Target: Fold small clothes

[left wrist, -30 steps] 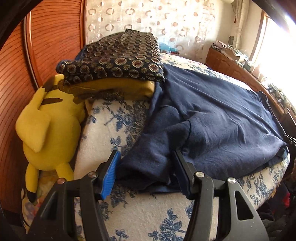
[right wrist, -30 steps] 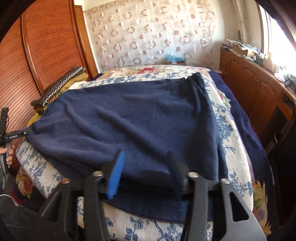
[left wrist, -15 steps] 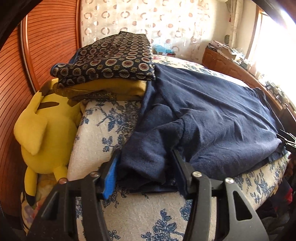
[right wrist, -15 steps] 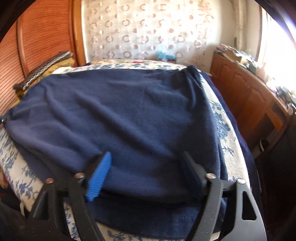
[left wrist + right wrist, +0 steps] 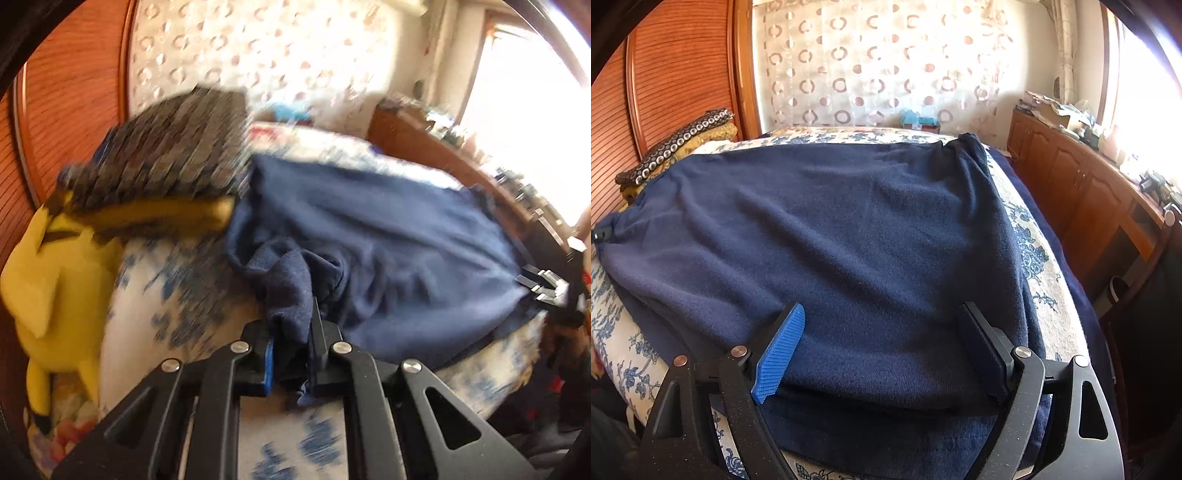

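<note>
Left wrist view, blurred: the left gripper (image 5: pixel 291 332) is closing, its jaws pinched on a bunched corner of the navy garment (image 5: pixel 388 266), which lies spread over the floral bedspread (image 5: pixel 155 295); a second earlier these jaws stood apart around the flat corner. Right wrist view: the right gripper (image 5: pixel 882 343) is opening, its jaws wide at the garment's near hem, its pads (image 5: pixel 781 354) resting on the cloth without pinching it; a second earlier they stood closer together. No container holds anything here. Counts: one navy garment, two grippers, one yellow plush toy (image 5: pixel 48 280) beside the bed, and one stack of folded clothes (image 5: pixel 679 144), patterned over mustard, against the wooden headboard (image 5: pixel 665 74).
</note>
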Demonstrator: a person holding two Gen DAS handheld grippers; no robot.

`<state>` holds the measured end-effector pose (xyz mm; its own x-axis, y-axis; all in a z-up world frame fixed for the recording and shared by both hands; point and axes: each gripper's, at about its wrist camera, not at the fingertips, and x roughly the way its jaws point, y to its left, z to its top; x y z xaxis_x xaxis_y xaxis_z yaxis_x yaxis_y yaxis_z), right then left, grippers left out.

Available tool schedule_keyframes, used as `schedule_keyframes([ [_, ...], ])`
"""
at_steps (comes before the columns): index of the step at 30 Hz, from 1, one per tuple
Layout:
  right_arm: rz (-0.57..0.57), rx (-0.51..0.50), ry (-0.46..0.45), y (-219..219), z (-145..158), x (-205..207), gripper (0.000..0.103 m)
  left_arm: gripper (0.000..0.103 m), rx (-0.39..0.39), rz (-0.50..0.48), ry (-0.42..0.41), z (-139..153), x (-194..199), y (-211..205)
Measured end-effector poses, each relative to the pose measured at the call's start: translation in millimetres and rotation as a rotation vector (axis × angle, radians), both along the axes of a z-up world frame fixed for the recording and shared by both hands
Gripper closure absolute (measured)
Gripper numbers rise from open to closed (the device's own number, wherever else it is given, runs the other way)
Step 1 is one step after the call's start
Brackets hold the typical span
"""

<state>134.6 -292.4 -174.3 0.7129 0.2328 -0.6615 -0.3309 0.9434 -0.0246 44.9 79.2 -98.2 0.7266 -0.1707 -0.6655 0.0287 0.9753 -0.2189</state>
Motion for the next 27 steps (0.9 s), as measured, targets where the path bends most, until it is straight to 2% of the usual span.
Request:
schedule_keyframes([
  [5, 0.002, -0.001, 0.002, 0, 0, -1, 0.017, 0.094, -0.025, -0.080, -0.101, 44, 23, -34],
  [9, -0.004, 0.008, 0.010, -10, 8, -2, 0.019, 0.094, -0.052, -0.167, -0.148, 70, 45, -70],
  [13, -0.022, 0.049, -0.016, -31, 25, -10, 0.019, 0.094, -0.142, -0.273, -0.163, 89, 68, -110],
  [19, -0.061, 0.061, -0.047, -61, 38, -20, 0.019, 0.094, -0.122, -0.393, -0.203, 117, 84, -176],
  [27, -0.099, 0.110, -0.052, -91, 38, -23, 0.019, 0.094, -0.087, -0.499, -0.197, 150, 106, -248],
])
